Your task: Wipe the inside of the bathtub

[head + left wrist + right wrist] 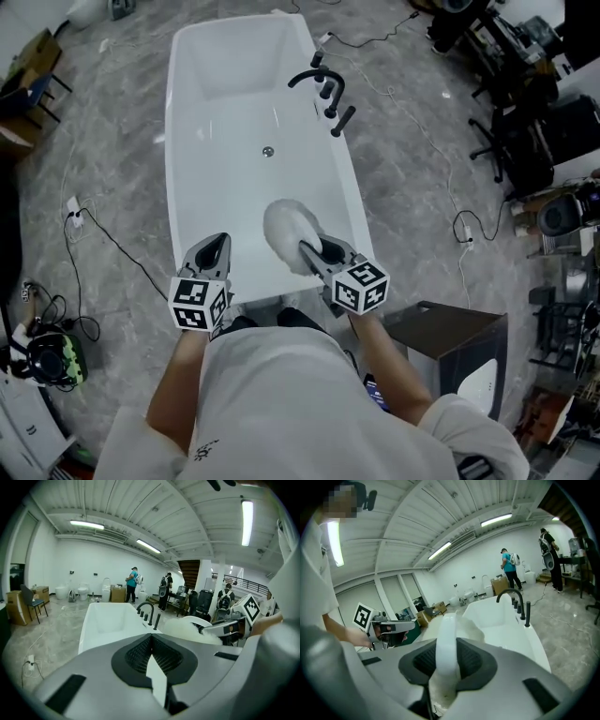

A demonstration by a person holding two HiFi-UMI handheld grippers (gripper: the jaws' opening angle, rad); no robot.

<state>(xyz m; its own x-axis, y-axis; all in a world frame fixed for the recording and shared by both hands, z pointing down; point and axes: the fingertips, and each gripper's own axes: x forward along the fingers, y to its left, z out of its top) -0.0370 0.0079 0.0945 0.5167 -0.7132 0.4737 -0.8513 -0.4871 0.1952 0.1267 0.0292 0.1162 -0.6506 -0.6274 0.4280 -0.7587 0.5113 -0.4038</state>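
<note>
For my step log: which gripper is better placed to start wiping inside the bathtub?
Right. The right gripper is shut on the handle of the fluffy white wiper, whose head hangs over the inside of the bathtub. The left gripper is shut on nothing, by the tub's near end.

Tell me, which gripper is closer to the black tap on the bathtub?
The right one. The right gripper, clamped on the fluffy white duster, is over the bathtub on the side with the tap. The left gripper is over the near left rim, farther off.
</note>
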